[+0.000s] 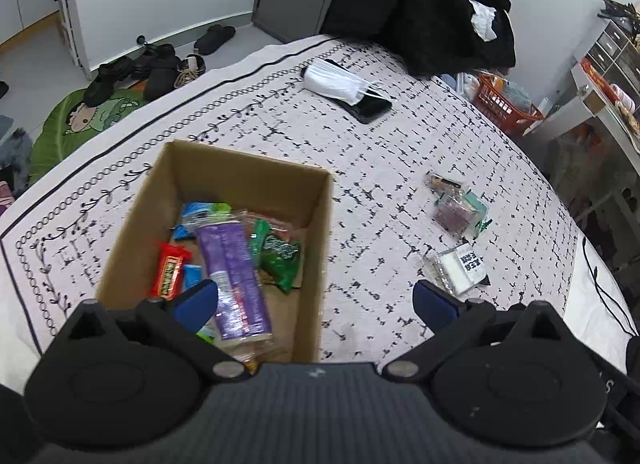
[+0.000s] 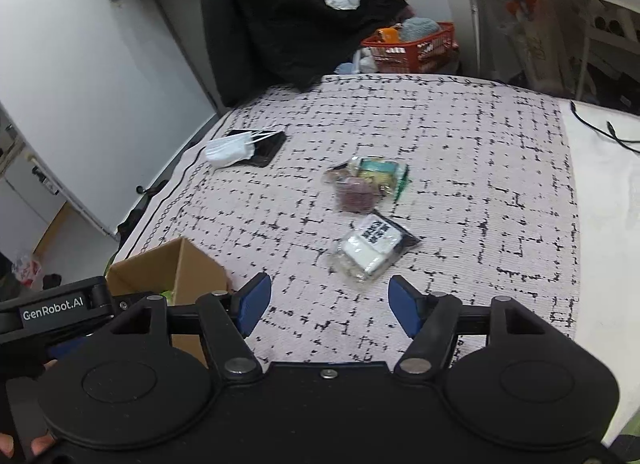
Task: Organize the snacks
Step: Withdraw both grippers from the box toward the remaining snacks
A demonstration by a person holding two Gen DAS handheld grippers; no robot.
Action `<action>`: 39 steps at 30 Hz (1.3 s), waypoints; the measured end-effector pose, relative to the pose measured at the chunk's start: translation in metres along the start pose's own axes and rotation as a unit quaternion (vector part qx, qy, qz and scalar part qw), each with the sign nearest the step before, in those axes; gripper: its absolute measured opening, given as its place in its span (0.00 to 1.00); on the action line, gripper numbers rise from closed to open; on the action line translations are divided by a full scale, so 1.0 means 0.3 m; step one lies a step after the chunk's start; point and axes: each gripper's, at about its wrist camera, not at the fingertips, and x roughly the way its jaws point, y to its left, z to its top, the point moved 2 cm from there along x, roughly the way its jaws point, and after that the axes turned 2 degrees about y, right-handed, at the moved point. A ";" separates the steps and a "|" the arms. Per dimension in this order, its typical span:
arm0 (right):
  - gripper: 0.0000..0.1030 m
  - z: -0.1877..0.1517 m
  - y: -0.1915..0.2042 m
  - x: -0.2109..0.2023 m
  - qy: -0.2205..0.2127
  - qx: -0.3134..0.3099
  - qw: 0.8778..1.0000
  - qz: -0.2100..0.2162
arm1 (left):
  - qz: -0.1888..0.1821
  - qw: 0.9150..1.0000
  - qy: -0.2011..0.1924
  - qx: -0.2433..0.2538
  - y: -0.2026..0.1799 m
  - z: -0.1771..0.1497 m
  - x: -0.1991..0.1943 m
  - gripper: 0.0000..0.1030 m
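Note:
An open cardboard box (image 1: 320,224) sits on the patterned bedspread and holds several snacks: a long purple packet (image 1: 236,280), a green packet (image 1: 280,260), a red bar (image 1: 170,270) and blue wrappers. My left gripper (image 1: 316,302) hangs wide open over the box's right wall, nothing between its fingers. Right of the box lie a white snack pack with a black label (image 1: 460,268) (image 2: 370,250) and a small heap of clear-wrapped snacks (image 1: 456,204) (image 2: 366,180). My right gripper (image 2: 330,306) is open above bare cloth, just short of the white pack. The box corner (image 2: 172,268) shows at its left.
A face mask (image 1: 340,82) (image 2: 232,148) lies on a black phone (image 1: 370,106) at the bed's far side. Dark clothing (image 1: 424,4) is piled beyond. An orange basket (image 1: 504,102) and a desk (image 1: 600,96) stand right of the bed; shoes (image 1: 152,68) lie on the floor at left.

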 end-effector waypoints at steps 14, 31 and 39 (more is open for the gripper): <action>0.64 0.042 -0.093 0.082 0.014 0.072 0.997 0.001 | -0.026 0.999 0.018 0.019 -0.110 0.064 0.113 1.00; 0.63 0.060 -0.127 0.256 0.050 0.130 0.990 -0.004 | -0.080 0.996 0.035 0.026 -0.199 0.172 0.301 0.91; 0.63 0.054 -0.086 0.384 0.096 0.076 0.992 -0.026 | -0.084 0.995 0.049 0.025 -0.218 0.217 0.405 0.81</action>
